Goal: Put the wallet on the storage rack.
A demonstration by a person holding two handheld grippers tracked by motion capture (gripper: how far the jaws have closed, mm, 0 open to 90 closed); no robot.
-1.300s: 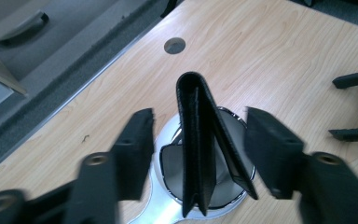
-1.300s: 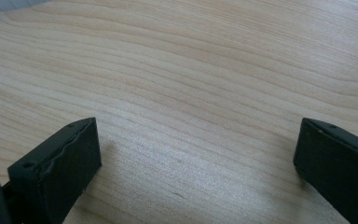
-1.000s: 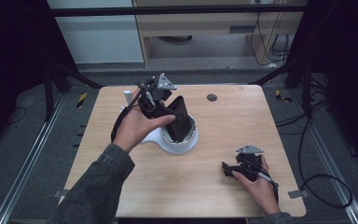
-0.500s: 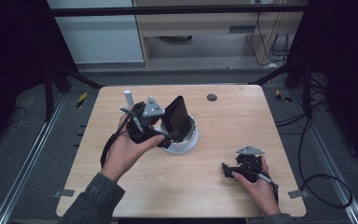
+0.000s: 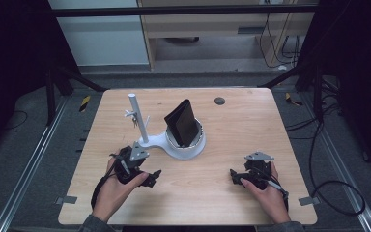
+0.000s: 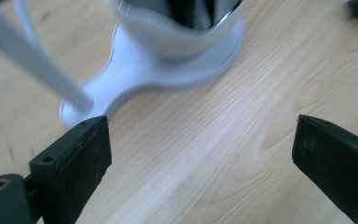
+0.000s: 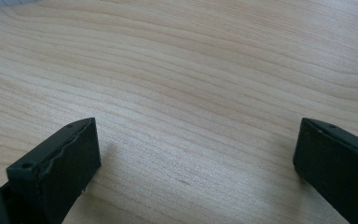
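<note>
Left hand-held gripper (image 5: 150, 178) rests low over the wooden surface (image 5: 232, 145) near its front left part, its two black jaws spread wide with nothing between them; in the left gripper view they frame bare wood just short of the white stand (image 6: 168, 70). That stand (image 5: 174, 145) sits near the middle of the surface, just ahead of this gripper and apart from it. It has a flat white base with a round cup at its right end, and a black wallet-like item (image 5: 181, 123) stands upright in the cup, leaning slightly. A thin white post (image 5: 138, 117) rises from the left end of the base, with small pegs on it where something small and metallic hangs; it is too small to make out. In the left gripper view the post (image 6: 32, 60) crosses the upper left corner, blurred.

The right hand-held gripper (image 5: 235, 176) lies at the front right of the surface, well apart from the stand, held by the person's right hand (image 5: 270, 195). Its jaws are also spread wide and empty, with plain wood grain between them in the right gripper view. The left hand (image 5: 111, 191) grips the other tool from behind. A small dark round disc (image 5: 219, 101) sits toward the far edge of the surface.
</note>
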